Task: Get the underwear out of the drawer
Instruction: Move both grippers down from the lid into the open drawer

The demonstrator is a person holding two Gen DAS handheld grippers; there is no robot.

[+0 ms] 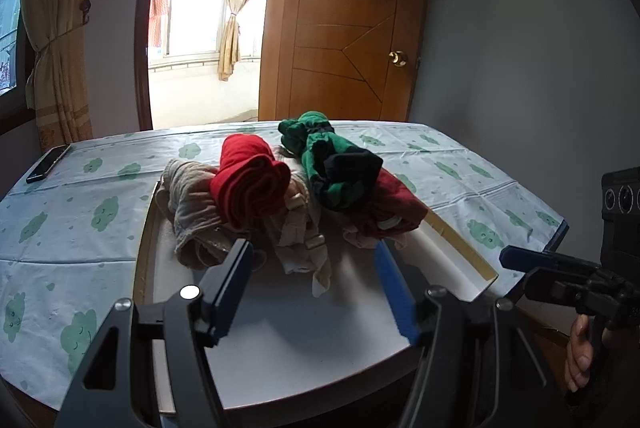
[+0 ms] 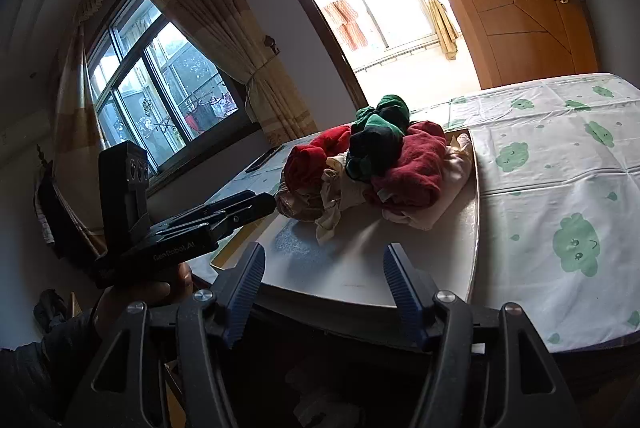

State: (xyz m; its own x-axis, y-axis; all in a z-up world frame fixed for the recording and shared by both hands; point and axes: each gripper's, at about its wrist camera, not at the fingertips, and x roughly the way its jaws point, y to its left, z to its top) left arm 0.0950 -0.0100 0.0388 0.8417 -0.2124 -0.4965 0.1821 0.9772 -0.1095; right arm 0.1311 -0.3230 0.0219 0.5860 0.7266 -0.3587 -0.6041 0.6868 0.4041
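A white open drawer (image 1: 304, 340) (image 2: 360, 268) lies pulled out at the table's near edge. In it sits a pile of underwear: a bright red roll (image 1: 248, 184) (image 2: 308, 160), a green and black roll (image 1: 340, 164) (image 2: 376, 140), a dark red piece (image 1: 388, 204) (image 2: 416, 168) and beige pieces (image 1: 192, 204) (image 2: 340, 192). My left gripper (image 1: 314, 264) is open, just short of the pile over the drawer; it also shows in the right wrist view (image 2: 256, 204). My right gripper (image 2: 324, 268) is open and empty at the drawer's front; it shows in the left wrist view (image 1: 516, 260).
The table has a white cloth with green cloud prints (image 1: 80, 228) (image 2: 560, 188). A dark phone (image 1: 48, 164) lies at its far left corner. Behind are a wooden door (image 1: 348, 48), a bright doorway and a curtained window (image 2: 160, 88).
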